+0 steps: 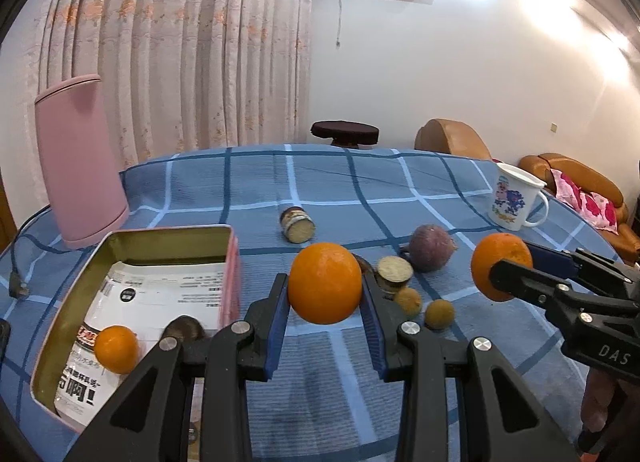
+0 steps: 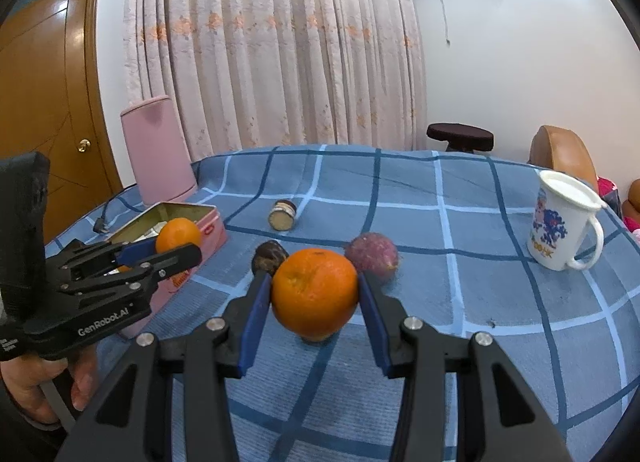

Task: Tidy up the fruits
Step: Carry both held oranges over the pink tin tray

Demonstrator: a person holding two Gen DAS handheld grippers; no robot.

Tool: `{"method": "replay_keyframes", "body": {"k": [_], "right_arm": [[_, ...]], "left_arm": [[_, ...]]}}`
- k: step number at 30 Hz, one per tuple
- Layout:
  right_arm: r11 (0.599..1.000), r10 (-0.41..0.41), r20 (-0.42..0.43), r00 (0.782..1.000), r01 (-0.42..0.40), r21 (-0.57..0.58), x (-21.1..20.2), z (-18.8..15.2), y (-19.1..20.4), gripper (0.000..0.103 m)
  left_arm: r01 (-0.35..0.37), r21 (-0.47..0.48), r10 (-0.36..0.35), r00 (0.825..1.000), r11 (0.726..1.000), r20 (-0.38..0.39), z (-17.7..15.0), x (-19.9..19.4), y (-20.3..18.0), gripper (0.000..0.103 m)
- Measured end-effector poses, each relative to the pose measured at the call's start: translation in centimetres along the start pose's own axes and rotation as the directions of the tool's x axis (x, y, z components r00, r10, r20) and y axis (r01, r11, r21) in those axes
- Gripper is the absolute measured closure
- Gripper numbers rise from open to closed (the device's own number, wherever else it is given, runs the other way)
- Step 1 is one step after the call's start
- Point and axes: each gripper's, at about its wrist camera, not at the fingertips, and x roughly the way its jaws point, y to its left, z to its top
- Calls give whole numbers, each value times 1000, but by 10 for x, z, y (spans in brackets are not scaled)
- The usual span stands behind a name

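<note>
My left hand-held gripper (image 1: pixel 325 298) and right hand-held gripper (image 2: pixel 316 304) each pinch an orange (image 1: pixel 325 282) (mine both); the tin (image 1: pixel 236 262) sits at nine o'clock, the purple fruit (image 2: pixel 372 252) at one.

Three oranges (image 1: pixel 325 282) (image 1: pixel 494 268) (image 1: pixel 117 348), two small round tan fruits (image 1: pixel 407 300) (image 1: pixel 439 314), one purple fruit (image 1: pixel 431 248), one pink tin (image 1: pixel 234 270), one mug (image 1: pixel 514 202), two grippers (image 1: pixel 325 302) (image 2: pixel 315 298), one pink kettle (image 1: pixel 80 165).

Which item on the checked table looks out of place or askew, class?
The small brown-labelled jar lies tipped on its side on the blue checked tablecloth, base facing the cameras, beyond the fruit, while the white printed mug stands upright. Nothing looks spilled.
</note>
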Motion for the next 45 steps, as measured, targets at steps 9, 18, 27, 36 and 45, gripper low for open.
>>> {"method": "replay_keyframes", "body": {"k": [9, 18, 27, 36, 45], "right_arm": [[999, 33, 24, 999, -33, -26, 2, 11, 18, 55], [995, 82, 30, 996, -80, -63, 9, 25, 42, 55], [983, 151, 27, 988, -147, -108, 22, 36, 76, 55], [966, 216, 2, 976, -213, -148, 38, 38, 115, 55], [948, 260, -42, 965, -263, -180, 52, 32, 143, 55]], "left_arm": [[-36, -12, 36, 999, 999, 6, 1, -6, 12, 67], [-82, -31, 82, 997, 996, 1, 2, -12, 32, 66], [-139, -62, 138, 990, 988, -11, 0, -21, 60, 66], [-181, -91, 180, 983, 979, -22, -4, -26, 86, 66], [-237, -131, 232, 971, 963, -53, -10, -34, 117, 66]]}}
